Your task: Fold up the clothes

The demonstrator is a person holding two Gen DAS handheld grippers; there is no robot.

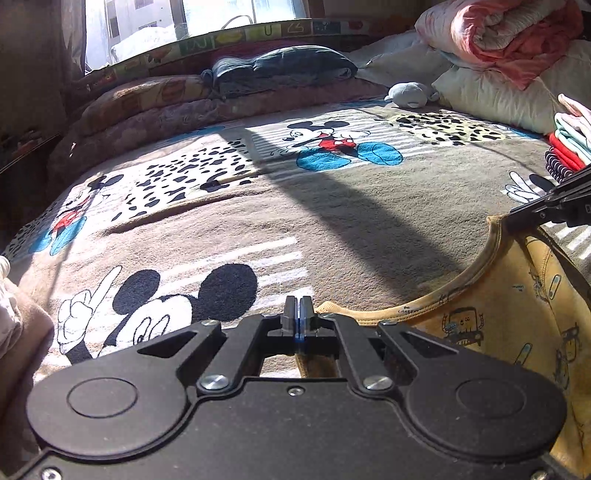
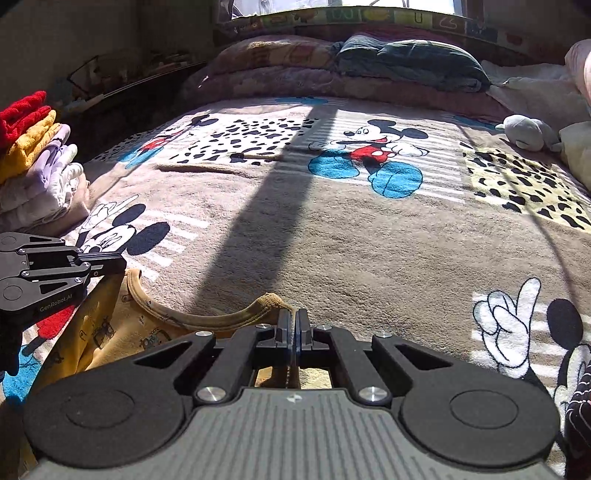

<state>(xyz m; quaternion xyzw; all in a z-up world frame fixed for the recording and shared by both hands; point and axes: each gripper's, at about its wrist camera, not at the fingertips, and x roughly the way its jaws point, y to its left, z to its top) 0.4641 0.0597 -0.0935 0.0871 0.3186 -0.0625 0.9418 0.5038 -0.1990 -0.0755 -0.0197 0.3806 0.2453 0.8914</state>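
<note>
Right up close, the left gripper [image 1: 299,308] has its two fingers pressed together, clamped on one shoulder corner of a yellow shirt [image 1: 498,332]. The right gripper [image 2: 292,321] shows the same picture: fingers closed tight on the other shoulder corner of that shirt [image 2: 122,332], a bit of yellow fabric pinched between them. Between the two grips the curved neckline [image 2: 207,317] sags in an arc, and the printed body of the shirt (little cartoon figures all over it) spreads below toward the camera, over the near edge of the blanket [image 1: 332,229].

The blanket covers the whole bed, brownish with cartoon mouse pictures and spotted patches, and a broad dark shadow runs across it from near to far. On the left side, seen from the right wrist, a stack of folded clothes [image 2: 37,166] sits on the blanket, red on top, then yellow, then pale pieces. On the right side, at the edge of the left wrist view, there's another pile of clothes [image 1: 569,147] with pink, pale green, red and striped layers.

Farther back, a small grey plush toy [image 1: 410,94] lies beside a pale pillow [image 1: 491,96], with a pink and white quilt [image 1: 509,33] bundled on top. At the far edge a dark blue-grey folded cover [image 1: 284,70] rests on a rolled pinkish blanket [image 1: 166,107], and behind that a bright window [image 1: 192,22].
</note>
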